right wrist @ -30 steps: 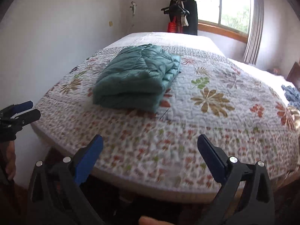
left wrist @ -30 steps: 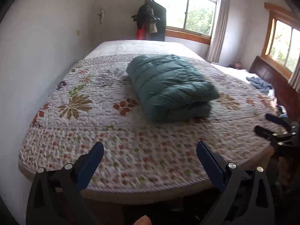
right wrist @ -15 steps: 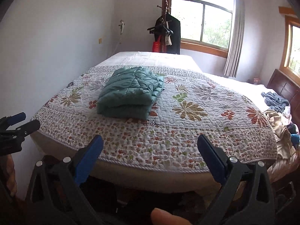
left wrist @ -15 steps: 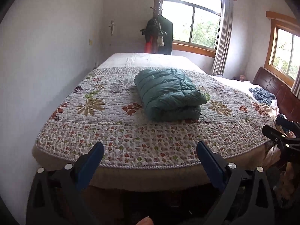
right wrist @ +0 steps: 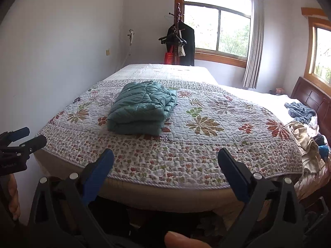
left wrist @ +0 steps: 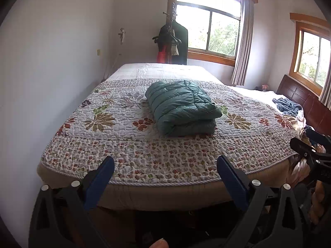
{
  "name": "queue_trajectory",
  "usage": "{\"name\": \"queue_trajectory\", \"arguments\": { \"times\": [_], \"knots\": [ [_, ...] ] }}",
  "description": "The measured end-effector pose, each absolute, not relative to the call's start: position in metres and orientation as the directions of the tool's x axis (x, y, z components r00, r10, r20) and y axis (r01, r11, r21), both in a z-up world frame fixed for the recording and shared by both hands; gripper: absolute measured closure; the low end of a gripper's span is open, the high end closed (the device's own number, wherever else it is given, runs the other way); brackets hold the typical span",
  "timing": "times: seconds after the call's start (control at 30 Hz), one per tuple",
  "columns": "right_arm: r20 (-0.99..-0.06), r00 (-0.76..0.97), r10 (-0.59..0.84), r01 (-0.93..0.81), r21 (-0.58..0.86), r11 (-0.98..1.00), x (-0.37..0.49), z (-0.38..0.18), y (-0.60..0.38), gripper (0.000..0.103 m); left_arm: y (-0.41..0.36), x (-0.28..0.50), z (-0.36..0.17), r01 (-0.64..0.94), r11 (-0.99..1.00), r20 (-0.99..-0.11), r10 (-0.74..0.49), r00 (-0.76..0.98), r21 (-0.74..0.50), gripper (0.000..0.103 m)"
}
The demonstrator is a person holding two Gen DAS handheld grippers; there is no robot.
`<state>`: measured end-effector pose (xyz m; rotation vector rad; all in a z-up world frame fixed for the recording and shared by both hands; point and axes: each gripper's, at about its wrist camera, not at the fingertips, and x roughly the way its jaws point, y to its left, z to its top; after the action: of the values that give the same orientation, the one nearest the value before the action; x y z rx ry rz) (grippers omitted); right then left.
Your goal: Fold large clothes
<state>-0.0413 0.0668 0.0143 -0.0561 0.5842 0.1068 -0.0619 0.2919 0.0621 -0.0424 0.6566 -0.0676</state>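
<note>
The teal puffer jacket (left wrist: 182,107) lies folded in a tidy bundle on the quilted bed (left wrist: 144,165). I've drawn back past the near edge, so it sits further off now; my left hand-held gripper (left wrist: 165,183) and right hand-held gripper (right wrist: 165,180) both gape, empty. I reckon this fold is finished.
</note>
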Motion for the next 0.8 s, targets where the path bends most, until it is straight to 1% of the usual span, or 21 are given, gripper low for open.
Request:
{"name": "queue_trajectory", "arguments": {
  "times": [0.27, 0.8],
  "knots": [
    [-0.560, 0.825, 0.080, -0.113, -0.024, 0.993, -0.0404, 0.0116, 0.0662, 0.003, 0.2882, -0.0624, 0.0602, 0.055, 0.997, -0.611, -0.081, 0.787, -0.061, 0.004],
    [-0.534, 0.843, 0.070, -0.109, -0.042, 0.993, -0.0455, 0.0122, 0.0705, 0.003, 0.2899, -0.0666, 0.0616, 0.054, 0.996, -0.601, -0.084, 0.795, -0.067, 0.004]
  ]
}}
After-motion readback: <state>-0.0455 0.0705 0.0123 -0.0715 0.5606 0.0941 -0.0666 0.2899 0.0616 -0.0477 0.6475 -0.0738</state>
